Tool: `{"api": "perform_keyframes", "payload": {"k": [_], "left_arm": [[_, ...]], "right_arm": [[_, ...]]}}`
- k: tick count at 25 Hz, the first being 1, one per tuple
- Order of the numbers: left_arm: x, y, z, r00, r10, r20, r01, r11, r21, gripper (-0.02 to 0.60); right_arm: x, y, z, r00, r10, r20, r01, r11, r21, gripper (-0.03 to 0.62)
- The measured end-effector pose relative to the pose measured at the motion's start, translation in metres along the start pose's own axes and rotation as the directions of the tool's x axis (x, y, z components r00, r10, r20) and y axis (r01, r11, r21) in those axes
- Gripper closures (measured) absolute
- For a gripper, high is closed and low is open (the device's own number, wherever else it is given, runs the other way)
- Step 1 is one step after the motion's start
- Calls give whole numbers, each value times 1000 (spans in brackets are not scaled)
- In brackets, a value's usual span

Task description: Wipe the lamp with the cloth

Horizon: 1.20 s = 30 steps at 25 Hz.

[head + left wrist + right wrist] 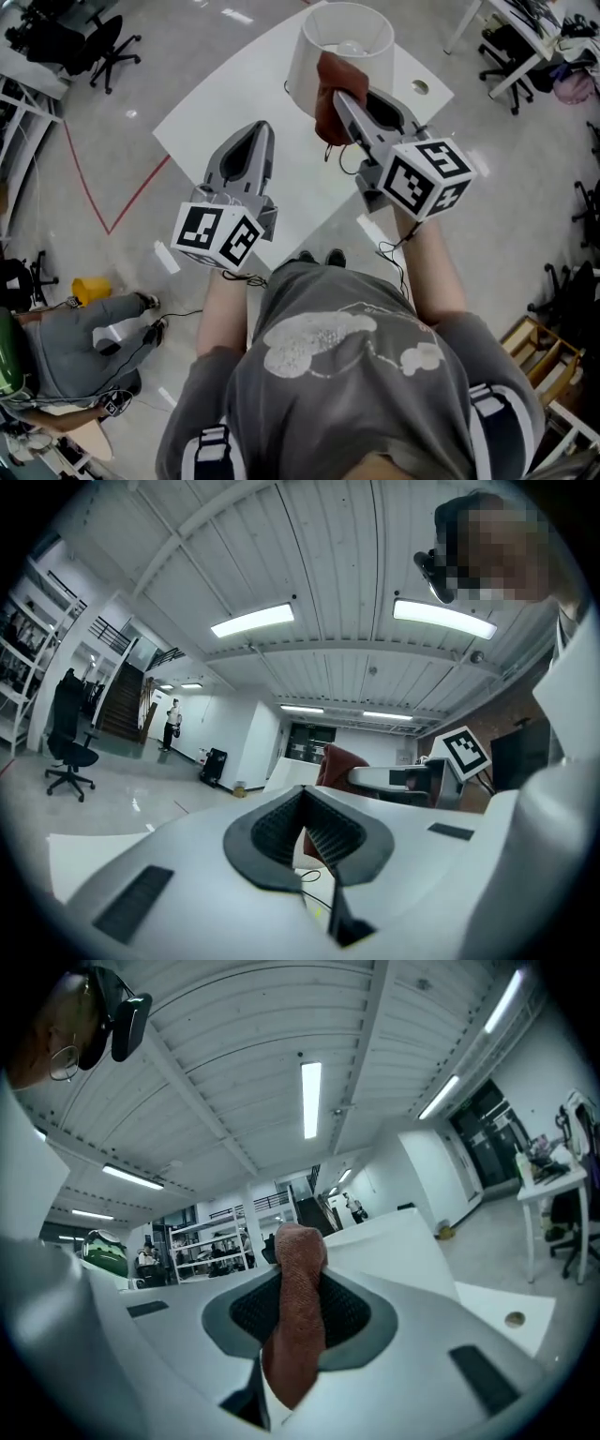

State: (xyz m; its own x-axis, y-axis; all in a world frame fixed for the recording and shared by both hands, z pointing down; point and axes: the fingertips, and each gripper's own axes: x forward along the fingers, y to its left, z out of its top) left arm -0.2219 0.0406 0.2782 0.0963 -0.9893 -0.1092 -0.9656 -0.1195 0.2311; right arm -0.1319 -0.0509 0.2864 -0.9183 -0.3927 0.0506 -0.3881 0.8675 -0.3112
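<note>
**Pressing the Cloth Against the Lamp Shade**

From where I stand, the pale glossy floor point(187, 37) takes up most of the room. A red line point(89, 183) is taped across it and an office chair point(105, 45) is parked at the far left. A white table point(216, 122) sits on the floor, turned at an angle. The person working stands at its near corner in a grey T-shirt point(356, 394), both forearms stretched out over the top. Low on the left, a seated person point(80, 342) in grey is on the floor, with a small yellow object point(91, 289) just beside them.

The lamp point(314, 70) stands upright on the far part of the table. Its white drum shade is open at the top, so the bulb point(349, 47) shows inside. The right gripper point(345, 103) reaches to the near side of the shade, its jaws clenched on a rust-brown cloth point(328, 108). In the right gripper view the cloth rises between the dark pads as a thick fold and hangs out below them. The bunched cloth lies against the outer wall of the shade, from just under the rim downward. The left gripper point(256, 133) hovers over the table to the left of the lamp, apart from it. Its jaws are drawn together with nothing between them.

A round hole point(419, 87) is cut in the table top to the right of the lamp. A thin dark cable point(330, 153) lies on the table under the right gripper.
</note>
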Motion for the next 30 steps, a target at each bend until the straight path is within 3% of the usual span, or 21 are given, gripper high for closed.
{"api": "perform_keyframes", "payload": {"k": [3, 9, 14, 23, 30], "left_arm": [[4, 5, 4, 999, -34, 9, 34, 999, -24, 574], [16, 2, -10, 996, -91, -26, 89, 993, -72, 574], [17, 10, -35, 995, -79, -60, 72, 991, -113, 574], [14, 0, -55, 996, 52, -77, -58, 996, -73, 574], [22, -15, -64, 983, 167, -74, -172, 984, -55, 574]], "right_arm": [[3, -4, 9, 999, -48, -1, 47, 998, -42, 503], [-5, -25, -13, 992, -111, -60, 108, 993, -47, 503], [-7, -38, -44, 987, -122, -100, 118, 992, -42, 503], [-15, -63, -96, 977, -1, -212, 0, 1000, -3, 503], [-11, -70, -109, 952, 145, -270, -152, 988, -2, 503]]}}
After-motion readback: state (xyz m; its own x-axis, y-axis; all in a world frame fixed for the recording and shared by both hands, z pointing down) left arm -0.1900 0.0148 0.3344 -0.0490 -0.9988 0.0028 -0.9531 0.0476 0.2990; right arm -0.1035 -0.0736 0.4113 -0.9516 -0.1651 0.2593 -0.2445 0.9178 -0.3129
